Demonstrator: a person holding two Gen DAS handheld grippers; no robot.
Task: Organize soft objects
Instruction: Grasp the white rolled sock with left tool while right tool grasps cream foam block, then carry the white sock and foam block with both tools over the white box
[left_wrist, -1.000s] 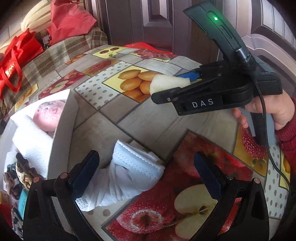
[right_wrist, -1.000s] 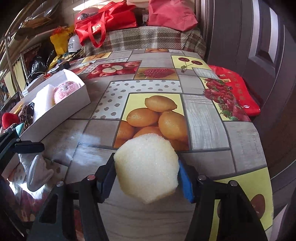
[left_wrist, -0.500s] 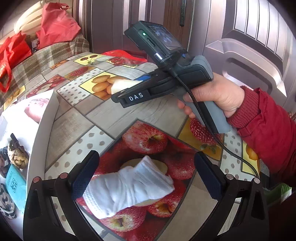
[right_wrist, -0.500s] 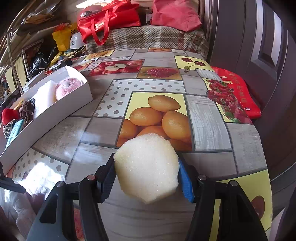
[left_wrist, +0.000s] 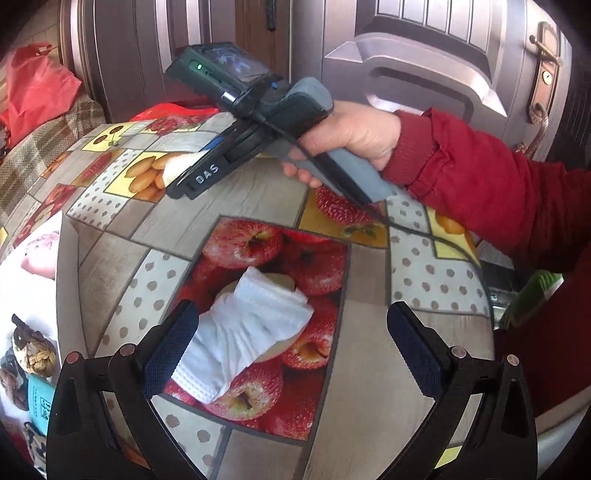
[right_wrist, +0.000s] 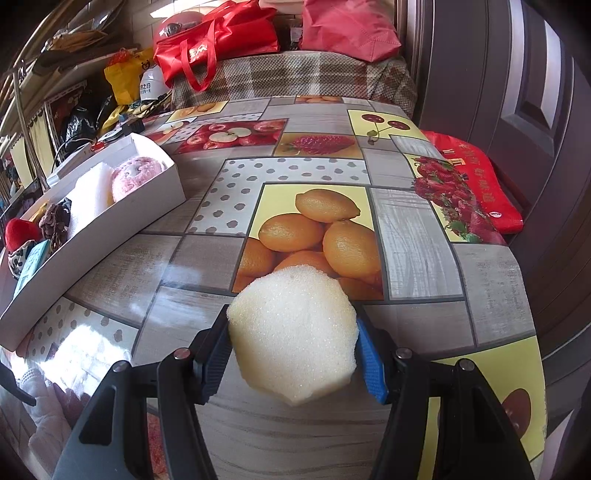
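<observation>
My right gripper (right_wrist: 293, 350) is shut on a pale yellow sponge (right_wrist: 291, 332), held just above the fruit-print table. The left wrist view shows that same right gripper (left_wrist: 181, 173) in a hand with a red sleeve, the sponge (left_wrist: 177, 166) peeking out at its tip. My left gripper (left_wrist: 291, 343) stands open over a crumpled white cloth (left_wrist: 243, 332) that lies on the apple print; its left pad (left_wrist: 170, 350) is close to the cloth, the right pad is well apart. A white box (right_wrist: 110, 221) at the left holds a pink ball (right_wrist: 135, 177), a white foam piece and other soft items.
Red bags (right_wrist: 214, 37) and a plaid-covered seat (right_wrist: 295, 77) stand beyond the table's far edge. A red packet (right_wrist: 476, 181) lies at the right edge beside a dark door. The person's red sleeve (left_wrist: 498, 184) crosses the right side of the left wrist view.
My left gripper swung and rolled, so the white cloth now sits between its fingers instead of low at the left. The right gripper and its sponge stayed still.
</observation>
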